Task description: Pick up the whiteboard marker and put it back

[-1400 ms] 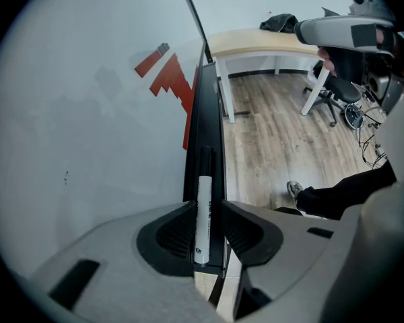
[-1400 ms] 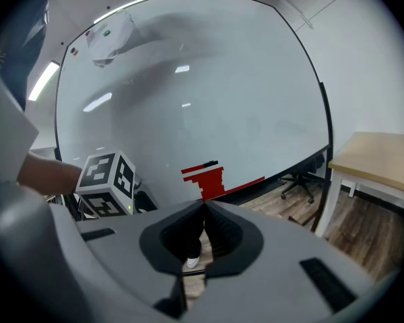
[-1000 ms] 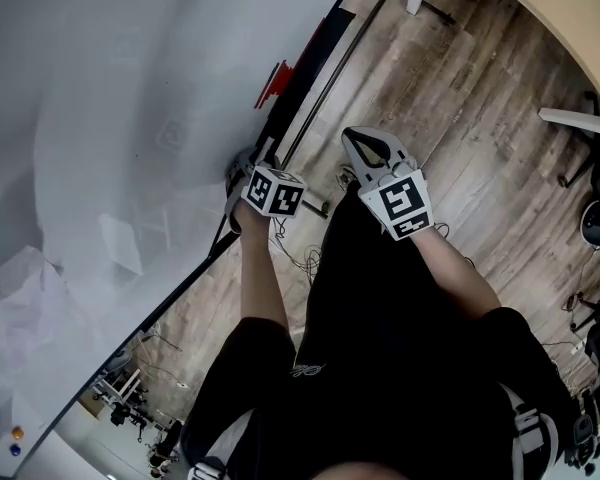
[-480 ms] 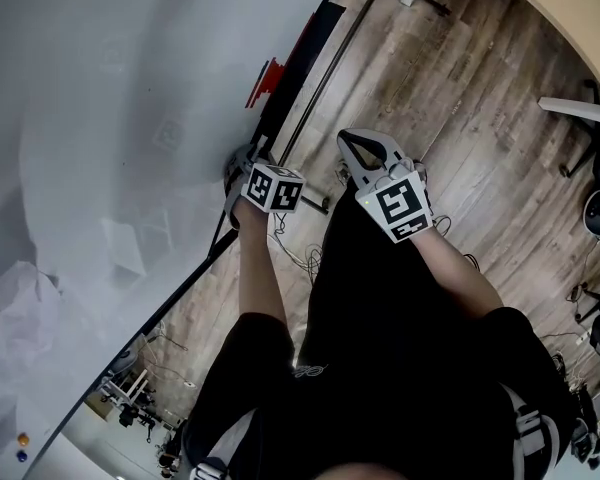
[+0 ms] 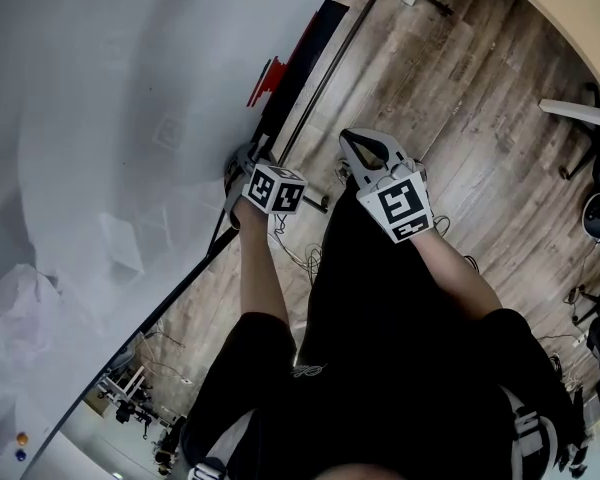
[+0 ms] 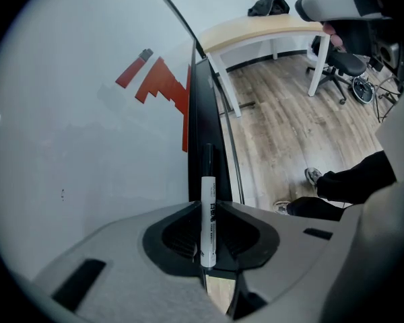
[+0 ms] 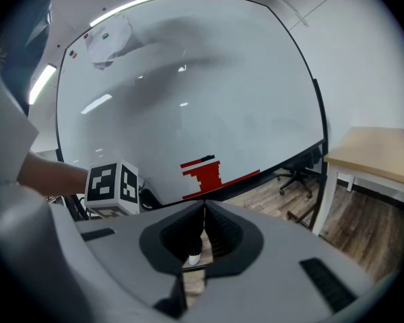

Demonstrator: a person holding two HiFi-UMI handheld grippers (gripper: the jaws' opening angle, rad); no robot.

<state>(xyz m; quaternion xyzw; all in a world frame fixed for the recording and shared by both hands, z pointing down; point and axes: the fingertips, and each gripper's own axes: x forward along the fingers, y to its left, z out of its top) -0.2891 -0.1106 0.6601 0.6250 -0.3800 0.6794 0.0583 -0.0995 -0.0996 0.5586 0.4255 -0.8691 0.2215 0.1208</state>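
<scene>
While closing the left gripper [image 6: 207,204] on the whiteboard marker [image 6: 208,231], pinches the white barrel from both sides, long axis running straight out along the jaws, black end pointing away (printed label facing the camera). Beyond that end, lines up with the black ledge [image 6: 203,126] under the whiteboard [image 6: 87,147], touching it or just clear, cannot tell which; probably calls for a lift straight off that ledge, left hand being the nearer. Farther off to the right, holds the right gripper [image 7: 203,207] with jaws together on nothing, well apart from the marker.
</scene>
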